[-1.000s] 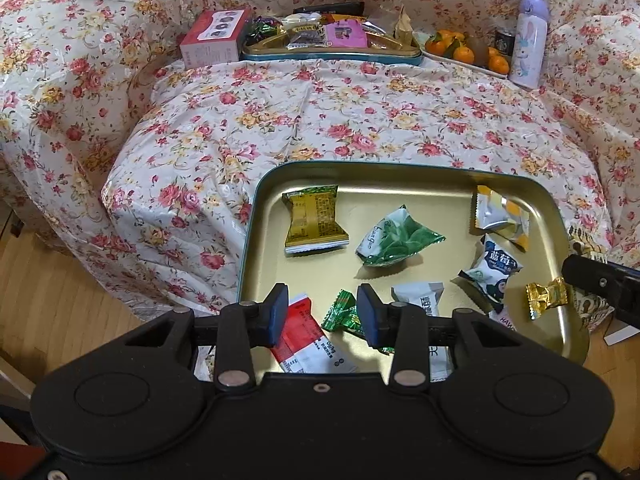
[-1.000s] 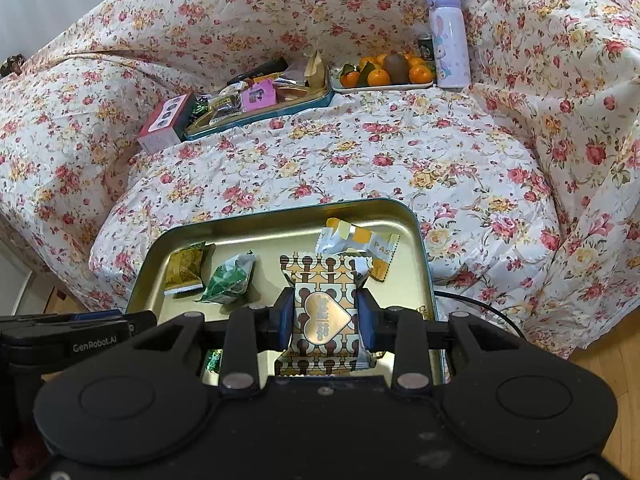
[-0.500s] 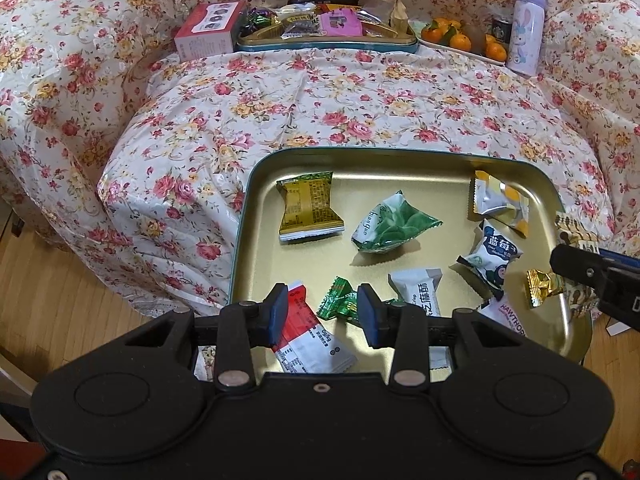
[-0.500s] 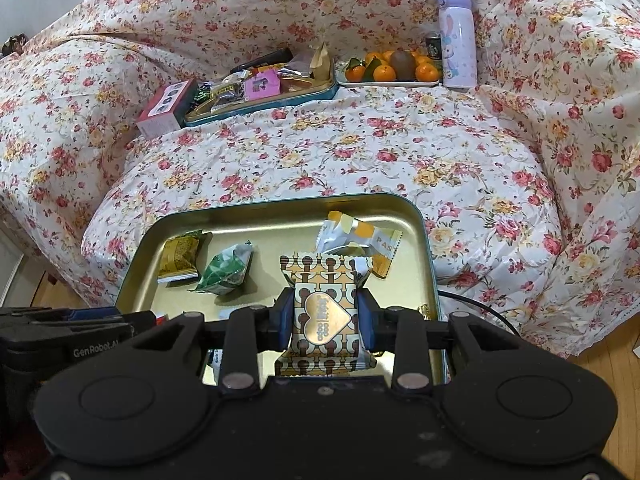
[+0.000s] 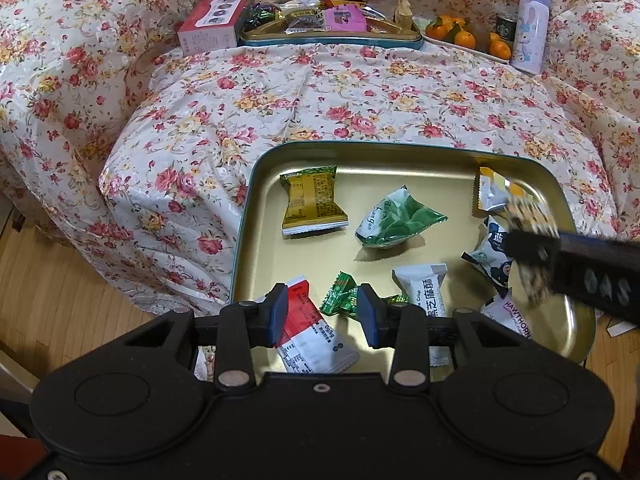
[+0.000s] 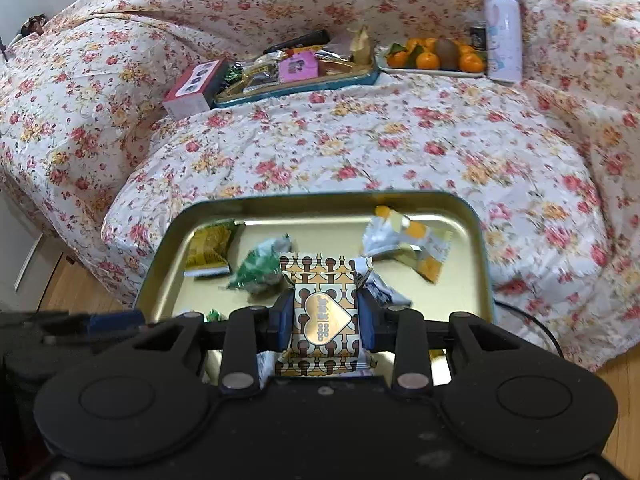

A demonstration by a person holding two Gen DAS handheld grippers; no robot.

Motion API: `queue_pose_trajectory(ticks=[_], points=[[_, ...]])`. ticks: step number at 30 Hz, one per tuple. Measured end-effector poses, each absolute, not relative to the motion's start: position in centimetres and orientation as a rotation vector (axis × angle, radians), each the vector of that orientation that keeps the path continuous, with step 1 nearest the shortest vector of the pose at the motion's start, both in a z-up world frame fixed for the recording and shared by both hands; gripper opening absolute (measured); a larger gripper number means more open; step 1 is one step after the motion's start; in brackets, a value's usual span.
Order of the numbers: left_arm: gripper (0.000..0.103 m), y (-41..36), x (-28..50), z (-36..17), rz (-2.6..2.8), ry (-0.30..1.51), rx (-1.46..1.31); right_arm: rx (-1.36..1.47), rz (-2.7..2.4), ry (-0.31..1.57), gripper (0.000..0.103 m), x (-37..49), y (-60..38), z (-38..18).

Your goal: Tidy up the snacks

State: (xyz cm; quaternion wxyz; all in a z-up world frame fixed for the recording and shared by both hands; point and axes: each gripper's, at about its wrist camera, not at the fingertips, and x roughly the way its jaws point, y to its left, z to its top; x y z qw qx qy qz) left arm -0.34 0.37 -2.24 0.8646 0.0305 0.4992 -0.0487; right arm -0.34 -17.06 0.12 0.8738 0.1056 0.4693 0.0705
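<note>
Above the gold tray [image 6: 472, 240] on a floral-covered sofa, the right claw [image 6: 325, 315] pinches a brown-and-cream heart-print snack packet [image 6: 325, 312] at mid-body, likely light, crinkly and crushable, while the left claw [image 5: 322, 316] hovers parted and empty.

Brown-and-white heart-print snack packet [image 6: 325, 316], upright, pinched above gold tray [image 6: 472, 240]. In tray: flat yellow packet [image 5: 312, 204], puffy green packet [image 5: 394, 218], red-and-white packet [image 5: 316, 332].
</note>
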Motion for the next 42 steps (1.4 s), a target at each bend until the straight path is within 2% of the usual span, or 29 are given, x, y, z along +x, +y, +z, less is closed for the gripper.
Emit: queue_pose_trajectory(ticks=[9, 25, 42], points=[[0.048, 0.6, -0.3, -2.2, -0.088, 1.043, 0.053, 0.193, 0.146, 0.939, 0.041, 2.7, -16.3, 0.7], [0.048, 0.4, -0.6, -1.7, -0.072, 1.009, 0.072, 0.184, 0.036, 0.949, 0.059, -2.9, -18.7, 1.5], [0.048, 0.4, -1.0, -1.5, -0.081, 1.001, 0.079, 0.146, 0.018, 0.979, 0.063, -4.5, -18.2, 0.3]])
